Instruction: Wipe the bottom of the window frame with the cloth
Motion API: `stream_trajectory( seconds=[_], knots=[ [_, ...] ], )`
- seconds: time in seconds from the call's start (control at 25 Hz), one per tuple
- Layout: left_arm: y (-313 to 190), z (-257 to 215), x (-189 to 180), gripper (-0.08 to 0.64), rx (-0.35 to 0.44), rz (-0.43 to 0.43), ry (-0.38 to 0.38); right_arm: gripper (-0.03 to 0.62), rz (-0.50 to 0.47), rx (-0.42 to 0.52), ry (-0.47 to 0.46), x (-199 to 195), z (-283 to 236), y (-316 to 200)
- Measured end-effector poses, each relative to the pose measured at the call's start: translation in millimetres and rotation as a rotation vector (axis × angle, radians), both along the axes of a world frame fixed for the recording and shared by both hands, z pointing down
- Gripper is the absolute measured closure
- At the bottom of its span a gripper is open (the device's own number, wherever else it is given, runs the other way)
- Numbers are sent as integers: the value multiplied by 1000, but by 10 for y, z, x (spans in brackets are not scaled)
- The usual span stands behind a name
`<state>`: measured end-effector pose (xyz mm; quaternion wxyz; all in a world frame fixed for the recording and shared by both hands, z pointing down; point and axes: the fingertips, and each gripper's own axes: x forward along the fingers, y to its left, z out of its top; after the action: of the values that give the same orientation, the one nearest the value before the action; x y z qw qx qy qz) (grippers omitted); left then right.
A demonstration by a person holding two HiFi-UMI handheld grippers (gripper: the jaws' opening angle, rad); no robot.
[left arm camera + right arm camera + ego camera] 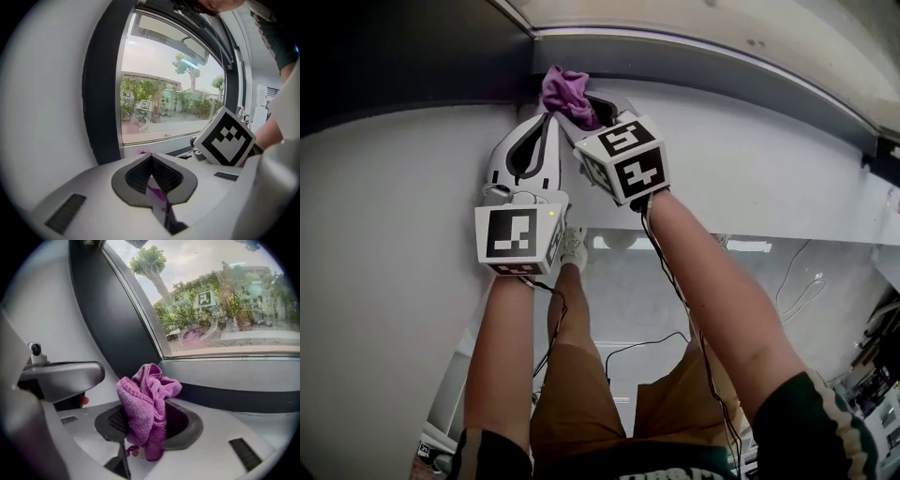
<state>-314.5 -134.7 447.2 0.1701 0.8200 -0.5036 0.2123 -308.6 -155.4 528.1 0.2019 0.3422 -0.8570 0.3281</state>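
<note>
I start at my right gripper [149,423]. Its jaws are clamped on the purple cloth [145,394], which is bunched into a loose wad that stands up out of the pads and flops over towards 12 o'clock. The left gripper [151,168] sits just beside it at 9 o'clock with its jaws pressed together. A thin purple sliver shows in the seam; I read that as an edge of the same cloth nipped there, though it's a very small piece.

Moving outward, the wad is up in the corner of the window. The dark upright post [112,319] is at 11 o'clock, and the bottom frame rail [225,373] runs off from 1 towards 3 o'clock under the glass [234,310]. I can't tell whether the cloth is touching the rail or is only near it.

On handling, this looks like a soft, light, limp knit — nothing to break. I expect it to fold and drag across the frame, not glide. The best hold is low in the bunch, as the right gripper has it, so a fat pad of fabric stands proud of the hard jaw tips. The left's nip at the edge could easily pull free.
</note>
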Motion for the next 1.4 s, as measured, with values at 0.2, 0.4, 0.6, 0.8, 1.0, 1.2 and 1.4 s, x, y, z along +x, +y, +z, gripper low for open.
stream_trajectory(
  seconds=[0.2, 0.4, 0.6, 0.8, 1.0, 1.2, 1.4],
  knots=[
    [-45, 90, -125, 557, -41, -48, -3, 425, -7, -9, 35, 61, 54, 8],
    [-47, 95, -100, 557, -42, -30, -38, 425, -12, -11, 66, 156, 48, 15],
    [-41, 109, 101, 558, -46, 3, -59, 425, 12, -16, 74, 438, 44, 50],
    [-12, 107, 415, 557, -49, 29, -51, 425, 40, -23, 83, 780, 45, 100],
    [25, 73, 691, 557, -43, 50, -44, 425, 49, -34, 95, 1058, 41, 160],
    [63, 56, 897, 557, -40, 64, -45, 425, 65, -26, 104, 1288, 39, 171],
    [116, 73, 1104, 557, -47, 76, -39, 425, 75, -45, 140, 1565, 71, 249]
  ],
)
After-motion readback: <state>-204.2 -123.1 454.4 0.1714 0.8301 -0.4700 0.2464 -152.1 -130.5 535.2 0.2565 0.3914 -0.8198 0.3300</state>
